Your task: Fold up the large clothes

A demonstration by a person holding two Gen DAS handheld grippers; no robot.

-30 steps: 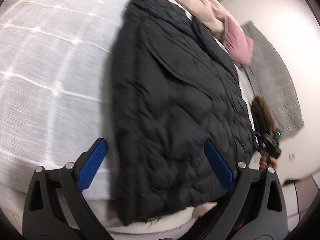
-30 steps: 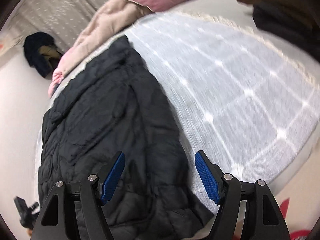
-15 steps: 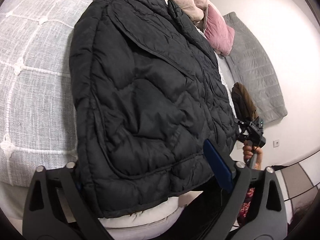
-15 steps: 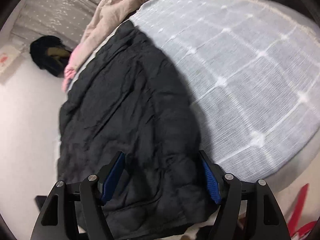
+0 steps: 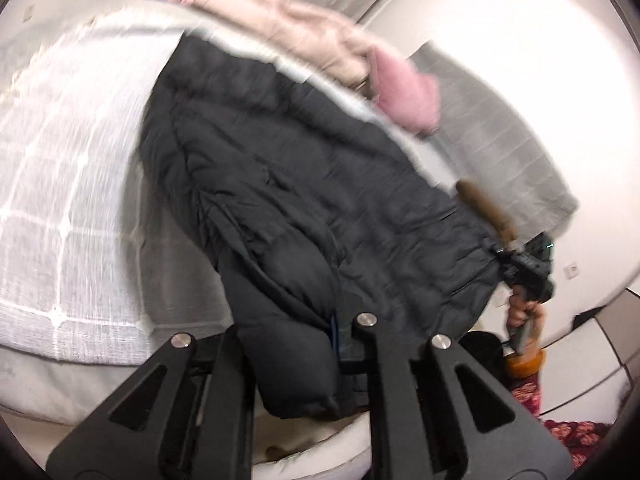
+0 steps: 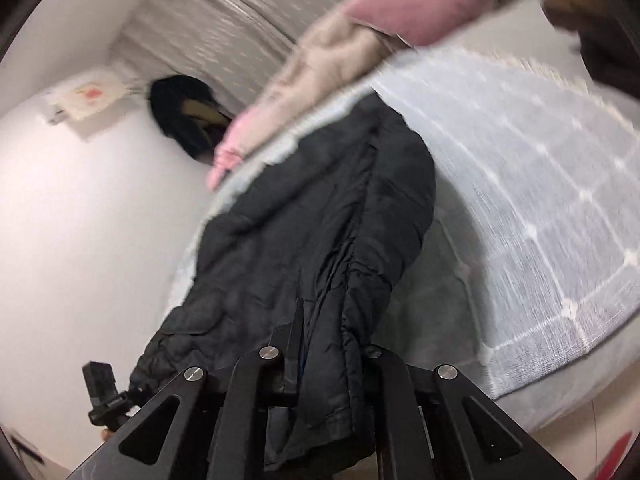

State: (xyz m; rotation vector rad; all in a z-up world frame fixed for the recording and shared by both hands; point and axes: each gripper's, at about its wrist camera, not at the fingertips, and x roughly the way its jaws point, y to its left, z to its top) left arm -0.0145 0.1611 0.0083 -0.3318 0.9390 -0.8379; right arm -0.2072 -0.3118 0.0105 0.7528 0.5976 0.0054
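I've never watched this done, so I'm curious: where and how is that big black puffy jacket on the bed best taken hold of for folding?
By its near hem, one corner per gripper, coming in from the bed's edge. The black jacket lies lengthwise away from that edge, so the hem hangs within reach. The left gripper is closing on one corner, and the right gripper has pinched the other.

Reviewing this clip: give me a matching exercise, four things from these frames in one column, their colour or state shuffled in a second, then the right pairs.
Things:
1. jacket
2. bedspread
3. cushion
4. left gripper

Colour or state:
A. pink, at the far end of the bed
B. black, quilted, its near hem pinched at two spots
C. jaws closing on black fabric
D. pale grey with a white grid

Pairs: 1-B, 2-D, 3-A, 4-C
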